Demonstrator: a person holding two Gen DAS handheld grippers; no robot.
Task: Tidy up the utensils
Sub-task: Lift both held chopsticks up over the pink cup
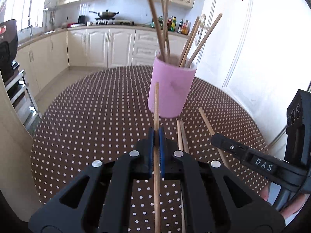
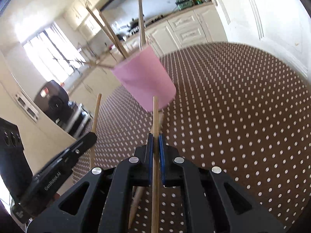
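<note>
Chopstick (image 1: pixel 156 104) pinched in the left gripper (image 1: pixel 156 136), its long axis aimed at the pink cup (image 1: pixel 171 89) just ahead; the right gripper (image 2: pixel 155 141) likewise clamps a second chopstick (image 2: pixel 155 120). Two more chopsticks (image 1: pixel 181 134) lie on the dotted tablecloth (image 1: pixel 97 106).

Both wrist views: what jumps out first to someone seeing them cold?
The pink cup stands mid-table on the brown polka-dot tablecloth, with several wooden chopsticks fanning out of its top. Each gripper has its blue-padded jaws shut on a single chopstick pointing toward the cup: the left gripper and the right gripper. Two loose chopsticks lie on the cloth just in front of the cup.
</note>
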